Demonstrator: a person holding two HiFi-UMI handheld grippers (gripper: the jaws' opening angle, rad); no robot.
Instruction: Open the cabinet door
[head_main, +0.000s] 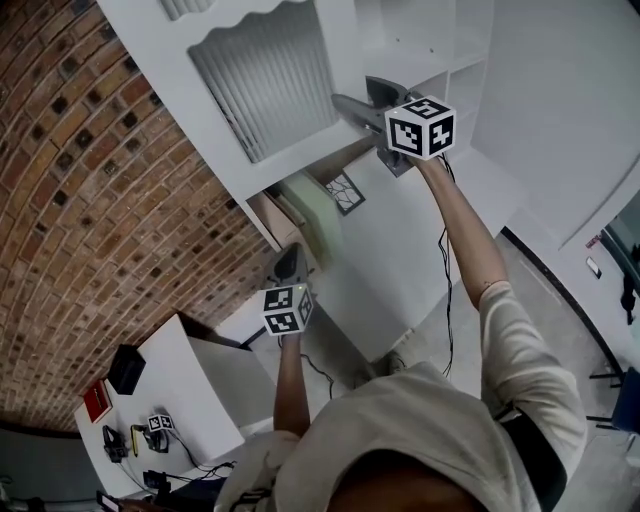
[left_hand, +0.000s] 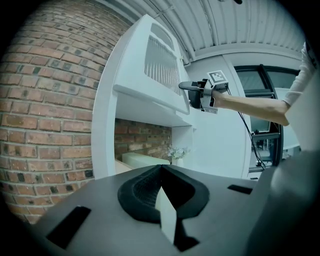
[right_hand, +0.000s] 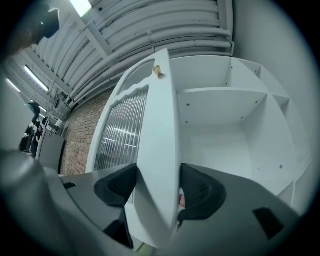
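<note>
Fingers (right_hand: 200, 192) on the right gripper (right_hand: 157, 189) pinch the free edge of the cabinet door (right_hand: 157, 125), one pad on the front face and one on the inner side. Left gripper (left_hand: 160, 170) fingers are pressed together with nothing between them. It sits low, well apart from the door, and points at the open niche under the cabinet (left_hand: 107, 115).

Door location: upper white cabinet next to the brick wall (head_main: 90, 200). It stands partly open, with bare shelves (right_hand: 225, 97) showing behind it.

Handling, my read:
- stiff painted frame, hinged, should swing light
- smooth paint, so the pads could slip if the pull goes off the hinge arc
- ribbed panel (right_hand: 120, 130) in the middle looks like glass or plastic, treat as fragile
- no handle visible; best hold is the solid stile at the free edge, where the grip is now

Small tan piece (right_hand: 157, 71) at the top of the door edge, can't tell what it is. Same for a pinkish bit beside the inner pad.

Writing: no brand or label readable anywhere. Only the black-and-white square markers on the gripper cubes (head_main: 420, 125).
</note>
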